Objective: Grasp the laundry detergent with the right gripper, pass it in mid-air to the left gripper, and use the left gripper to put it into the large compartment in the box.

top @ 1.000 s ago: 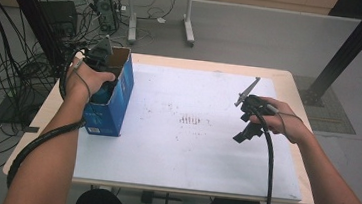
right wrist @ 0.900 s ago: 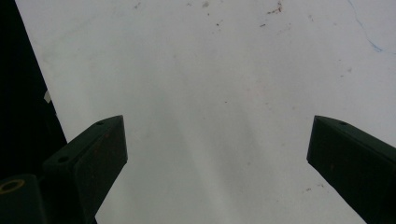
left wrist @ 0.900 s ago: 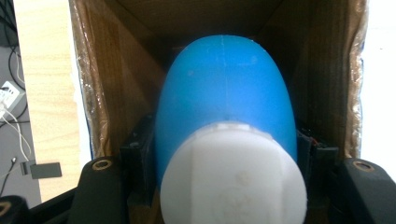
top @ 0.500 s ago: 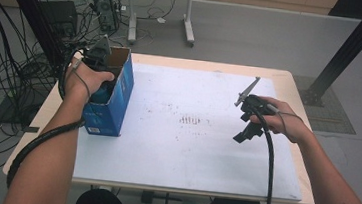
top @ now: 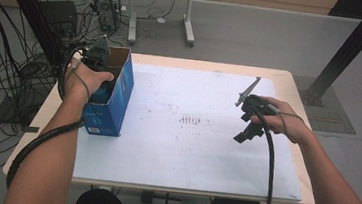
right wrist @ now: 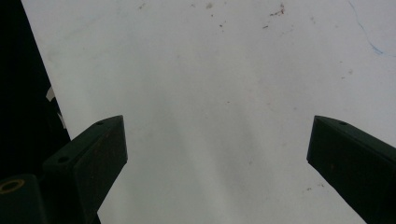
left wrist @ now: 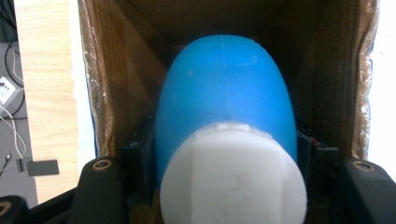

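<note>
A blue bottle point(left wrist: 224, 88) with a white cap point(left wrist: 231, 179) stands inside an open blue cardboard box point(top: 110, 106) at the table's left edge. My left gripper point(left wrist: 226, 147) reaches down into the box, and its black jaws press on both sides of the bottle below the cap. In the high view the left gripper point(top: 101, 82) is sunk into the box's open top, with the hand above it. My right gripper point(top: 244, 133) hovers over the white mat point(top: 184, 152) on the right side, jaws spread wide with nothing between them point(right wrist: 217, 140).
The box's brown inner walls point(left wrist: 105, 88) closely surround the bottle. The wooden table rim point(top: 300, 98) frames the mat. Cables and black stands point(top: 36, 23) crowd the floor to the left, and a black post point(top: 347, 52) rises at the right.
</note>
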Tool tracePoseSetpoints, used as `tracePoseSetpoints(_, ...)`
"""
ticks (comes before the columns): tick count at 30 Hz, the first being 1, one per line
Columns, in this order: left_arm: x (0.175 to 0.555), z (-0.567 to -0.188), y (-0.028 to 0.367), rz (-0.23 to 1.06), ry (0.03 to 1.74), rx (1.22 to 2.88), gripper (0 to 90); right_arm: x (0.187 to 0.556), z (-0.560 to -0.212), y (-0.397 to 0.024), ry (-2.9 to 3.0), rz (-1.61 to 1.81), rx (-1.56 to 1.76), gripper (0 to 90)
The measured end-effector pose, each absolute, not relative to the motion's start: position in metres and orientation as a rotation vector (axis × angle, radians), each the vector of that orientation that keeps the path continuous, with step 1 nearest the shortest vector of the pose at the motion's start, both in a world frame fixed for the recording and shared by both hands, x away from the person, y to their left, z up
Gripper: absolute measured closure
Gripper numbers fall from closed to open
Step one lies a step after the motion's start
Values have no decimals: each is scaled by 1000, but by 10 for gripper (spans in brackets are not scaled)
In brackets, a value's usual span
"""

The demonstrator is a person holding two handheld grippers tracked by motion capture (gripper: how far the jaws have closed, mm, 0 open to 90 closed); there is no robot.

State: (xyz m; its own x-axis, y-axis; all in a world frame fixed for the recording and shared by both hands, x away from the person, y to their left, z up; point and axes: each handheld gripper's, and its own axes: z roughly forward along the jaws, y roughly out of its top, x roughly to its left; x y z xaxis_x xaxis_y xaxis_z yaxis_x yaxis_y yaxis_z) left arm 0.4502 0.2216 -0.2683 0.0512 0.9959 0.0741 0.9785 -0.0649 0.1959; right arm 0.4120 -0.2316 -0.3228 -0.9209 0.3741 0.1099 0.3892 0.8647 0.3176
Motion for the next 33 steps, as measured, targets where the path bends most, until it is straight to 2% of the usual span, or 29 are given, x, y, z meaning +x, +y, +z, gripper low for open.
tracePoseSetpoints(33,448,-268,220,300,2083,2205,377,412,-320,-231,-2994,-521,-615,49)
